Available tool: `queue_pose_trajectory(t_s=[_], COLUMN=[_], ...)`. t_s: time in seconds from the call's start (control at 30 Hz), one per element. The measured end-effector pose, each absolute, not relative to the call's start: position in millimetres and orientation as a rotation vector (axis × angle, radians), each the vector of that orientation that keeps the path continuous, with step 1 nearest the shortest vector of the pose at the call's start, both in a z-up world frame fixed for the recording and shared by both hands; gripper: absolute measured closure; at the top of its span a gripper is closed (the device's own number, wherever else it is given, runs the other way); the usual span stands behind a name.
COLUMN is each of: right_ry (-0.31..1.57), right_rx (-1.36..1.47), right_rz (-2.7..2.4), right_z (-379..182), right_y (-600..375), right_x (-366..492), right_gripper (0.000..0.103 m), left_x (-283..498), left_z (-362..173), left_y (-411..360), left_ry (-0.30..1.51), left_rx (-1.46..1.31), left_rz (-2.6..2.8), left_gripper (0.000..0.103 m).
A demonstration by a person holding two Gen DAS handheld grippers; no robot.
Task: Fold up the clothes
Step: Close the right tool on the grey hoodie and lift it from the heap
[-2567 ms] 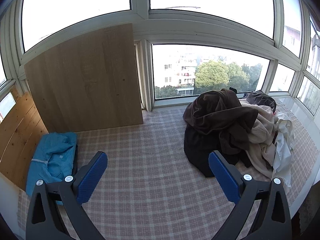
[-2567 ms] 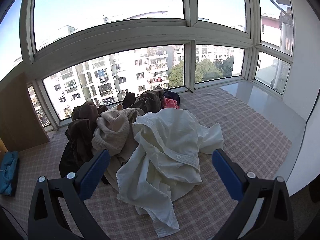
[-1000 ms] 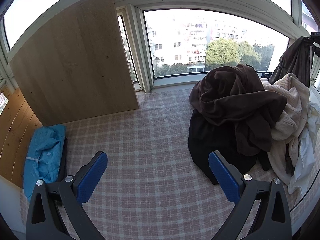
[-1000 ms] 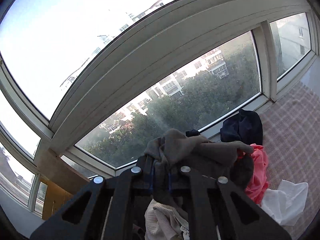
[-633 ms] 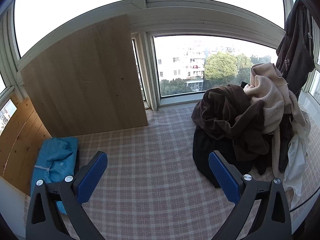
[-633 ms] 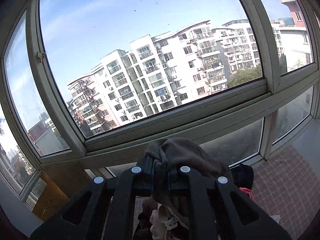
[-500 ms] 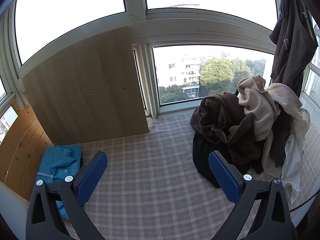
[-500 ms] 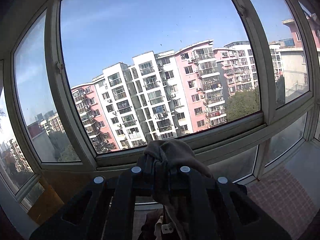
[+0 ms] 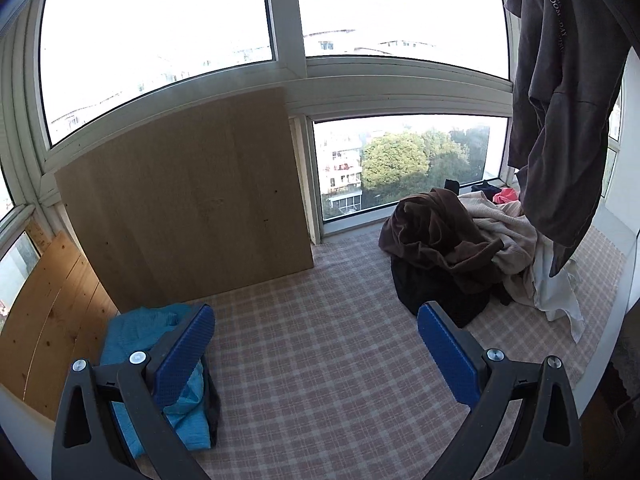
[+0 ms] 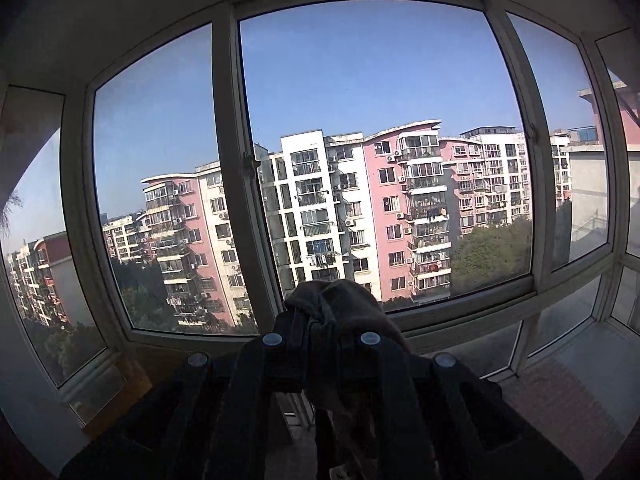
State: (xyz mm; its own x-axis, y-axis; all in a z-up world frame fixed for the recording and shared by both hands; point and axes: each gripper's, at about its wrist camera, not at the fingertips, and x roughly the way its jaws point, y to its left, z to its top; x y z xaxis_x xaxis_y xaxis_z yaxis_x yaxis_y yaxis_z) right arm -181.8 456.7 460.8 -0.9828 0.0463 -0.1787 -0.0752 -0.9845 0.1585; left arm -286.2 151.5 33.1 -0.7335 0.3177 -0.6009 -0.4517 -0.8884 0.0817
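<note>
A dark grey garment with white lettering hangs limp at two o'clock, bunched in the clamped right gripper. Only the left wrist view shows the wide-open, empty left gripper and the clothes pile.

Open floor: the checked mat lay bare in the middle, free for a gripper to pass.
Right side: a heap of clothes blocked the mat there.
Upper right: a dark garment hung over the heap's right part.
Left: a blue garment lay by the wooden board.
Behind: the window frame closed the space.
</note>
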Motion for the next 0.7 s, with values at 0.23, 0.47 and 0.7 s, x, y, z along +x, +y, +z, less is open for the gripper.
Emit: queue_pose_trajectory(t_s=[0.23, 0.47, 0.7], right_ry=[0.382, 0.309, 0.342], right_rx=[-0.561, -1.436, -2.140], right_rz=[3.095, 2.977, 2.717], right_z=[360, 114, -93], right_y=[392, 334, 335], right_x=[-227, -358, -396], right_gripper=[0.095, 0.090, 0.090], left_x=[-285, -275, -231], left_z=[33, -11, -89], left_y=[74, 31, 58], left_ry=[0.364, 0.343, 0.439], left_rx=[-0.851, -1.033, -1.245], left_rz=[2.627, 2.633, 2.484], left_gripper=[0.001, 0.001, 0.001])
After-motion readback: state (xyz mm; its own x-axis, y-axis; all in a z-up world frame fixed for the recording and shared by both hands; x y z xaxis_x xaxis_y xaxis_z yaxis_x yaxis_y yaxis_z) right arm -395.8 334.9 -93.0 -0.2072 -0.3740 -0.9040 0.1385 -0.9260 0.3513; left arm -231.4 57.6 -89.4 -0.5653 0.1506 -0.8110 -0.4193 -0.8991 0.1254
